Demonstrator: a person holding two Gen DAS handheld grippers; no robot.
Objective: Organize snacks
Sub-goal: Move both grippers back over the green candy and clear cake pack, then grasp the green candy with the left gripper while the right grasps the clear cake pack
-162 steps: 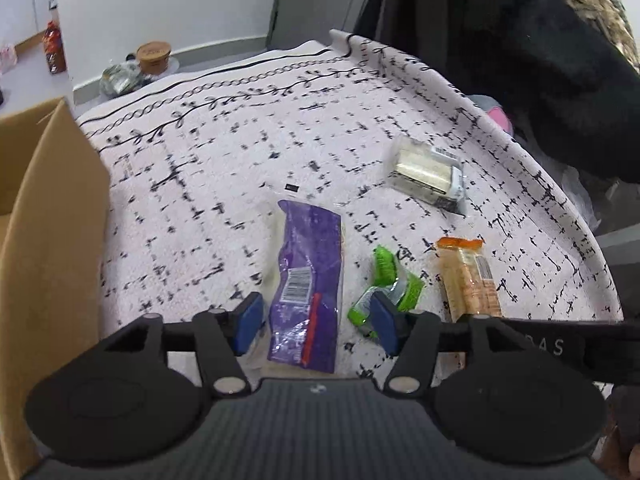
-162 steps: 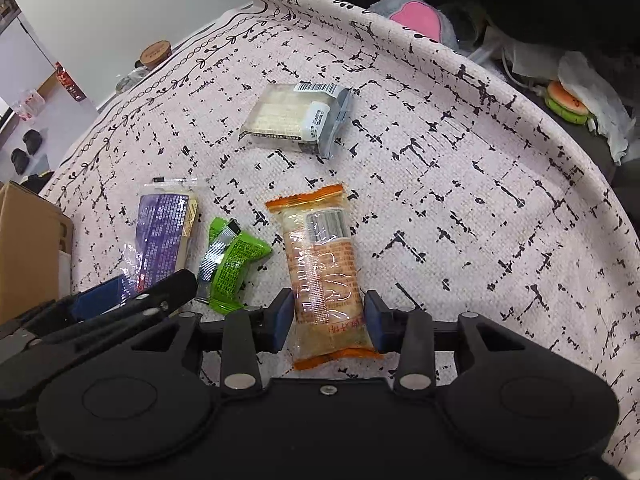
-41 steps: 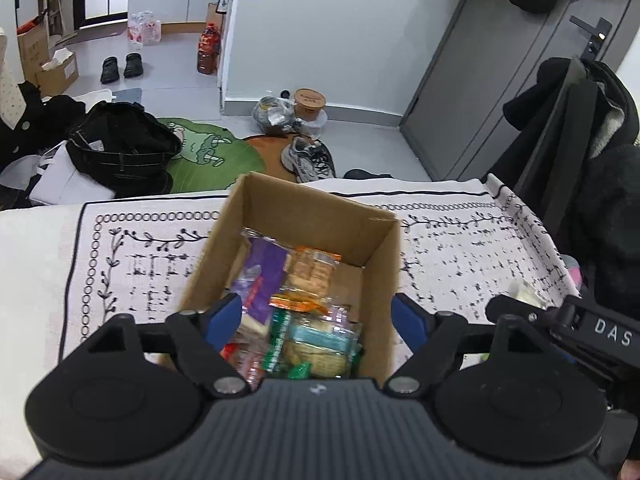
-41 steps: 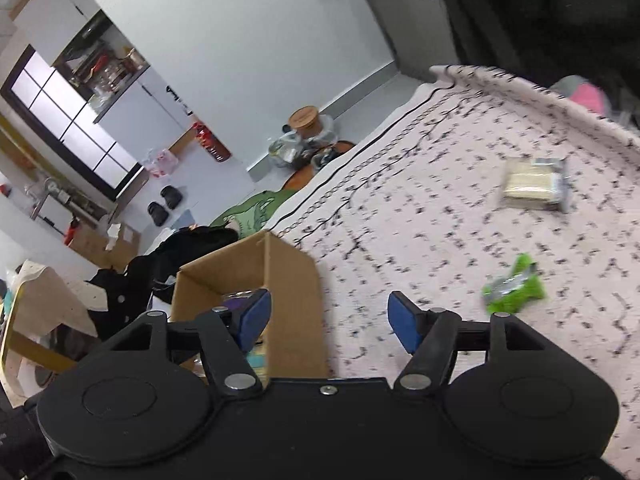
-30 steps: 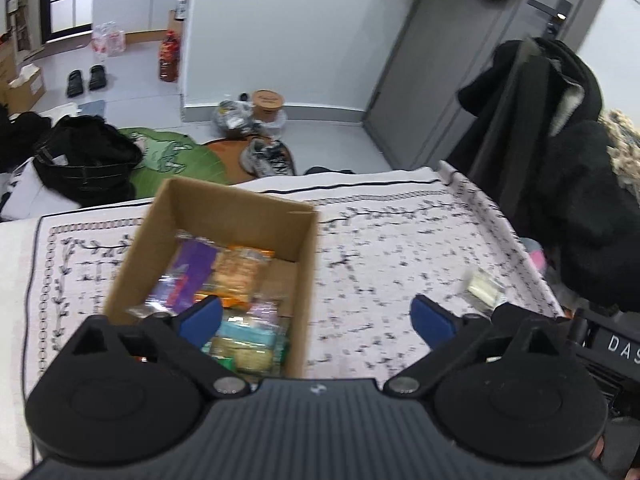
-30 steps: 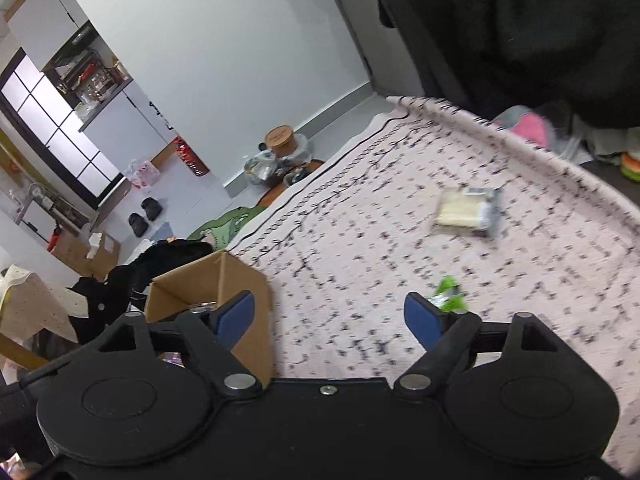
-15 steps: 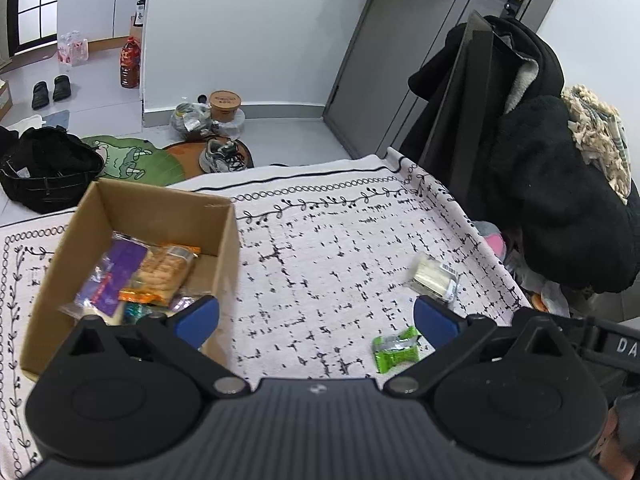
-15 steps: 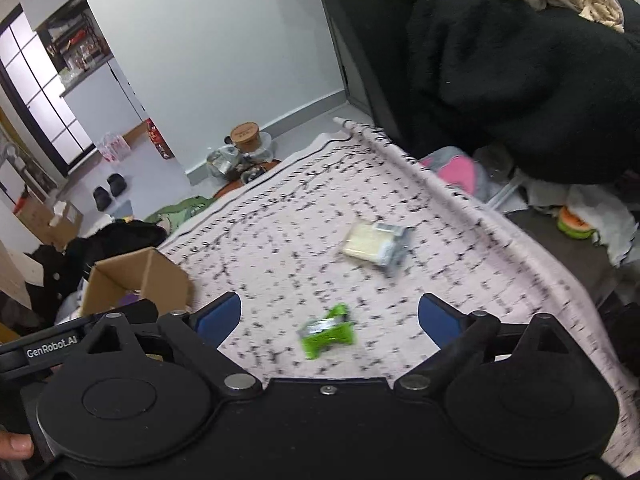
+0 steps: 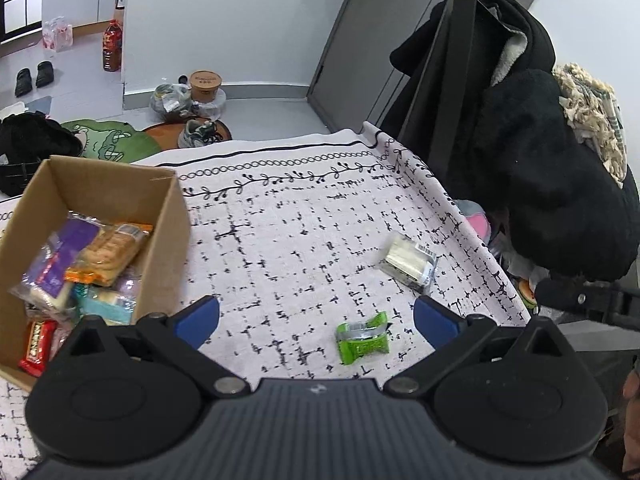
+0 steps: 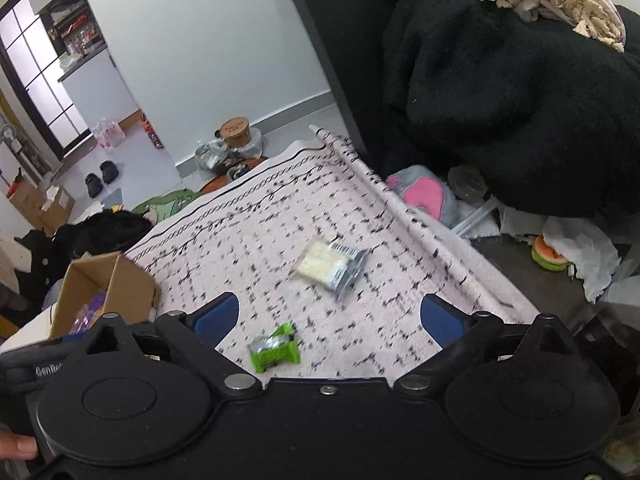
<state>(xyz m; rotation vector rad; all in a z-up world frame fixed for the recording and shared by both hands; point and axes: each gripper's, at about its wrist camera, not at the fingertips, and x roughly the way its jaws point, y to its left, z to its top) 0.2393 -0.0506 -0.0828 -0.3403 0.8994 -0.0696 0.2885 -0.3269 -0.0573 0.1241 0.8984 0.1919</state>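
Observation:
A brown cardboard box (image 9: pixel 168 236) stands at the left on the patterned cloth and holds several snacks, among them a purple pack (image 9: pixel 60 256) and an orange-edged biscuit pack (image 9: pixel 108 252). A green snack packet (image 9: pixel 362 338) and a clear pale cracker pack (image 9: pixel 408 262) lie on the cloth. My left gripper (image 9: pixel 316 318) is open and empty, held above the green packet. My right gripper (image 10: pixel 328 316) is open and empty, above the green packet (image 10: pixel 276 347) and the cracker pack (image 10: pixel 328 266). The box (image 10: pixel 120 292) shows at its left.
The cloth-covered table (image 9: pixel 304 208) ends at a rolled edge on the right (image 10: pixel 420 232). Black coats (image 9: pixel 540 168) hang beside it. Pink plush (image 10: pixel 424 192) and white paper (image 10: pixel 588 252) lie past the edge. Shoes, a black bag and jars lie on the floor beyond.
The purple and orange packs went from the cloth into the box. Both grippers opened wide and have swung right from the box to above the green packet and cracker pack.

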